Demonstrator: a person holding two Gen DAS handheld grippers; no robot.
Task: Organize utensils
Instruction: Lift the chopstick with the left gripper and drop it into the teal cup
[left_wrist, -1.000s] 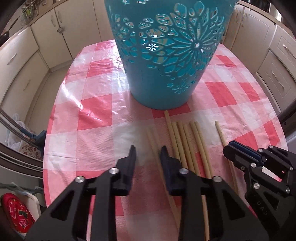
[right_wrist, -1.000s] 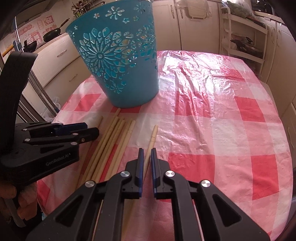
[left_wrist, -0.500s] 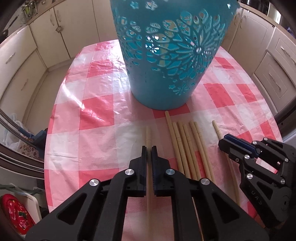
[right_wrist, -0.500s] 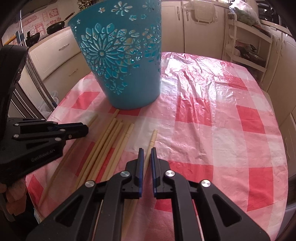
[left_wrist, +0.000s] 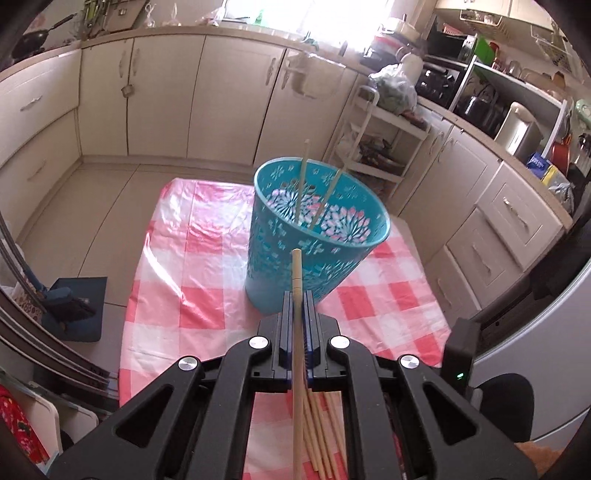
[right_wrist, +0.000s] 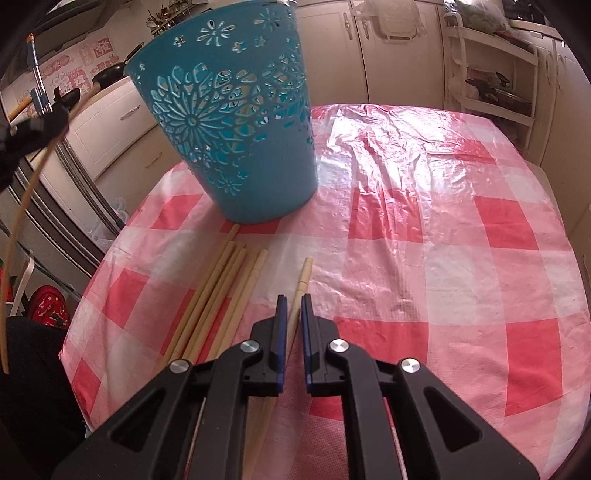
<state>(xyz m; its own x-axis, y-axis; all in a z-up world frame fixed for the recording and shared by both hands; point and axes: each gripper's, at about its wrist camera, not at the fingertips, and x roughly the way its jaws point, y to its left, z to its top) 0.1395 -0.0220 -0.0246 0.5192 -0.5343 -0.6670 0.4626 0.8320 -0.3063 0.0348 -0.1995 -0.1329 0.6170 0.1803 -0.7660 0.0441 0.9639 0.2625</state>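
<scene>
above perforated teal plastic basket (left_wrist: 317, 236), left hand-held gripper (left_wrist: 297, 306) pinching slim wooden chopstick (left_wrist: 296, 273)

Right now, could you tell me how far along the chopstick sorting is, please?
Done: two chopsticks already stand in the blue basket. In hand: the left gripper grips one chopstick, raised toward the basket. Left: a bundle on the tablecloth, plus one single chopstick straddled by the right gripper.
</scene>
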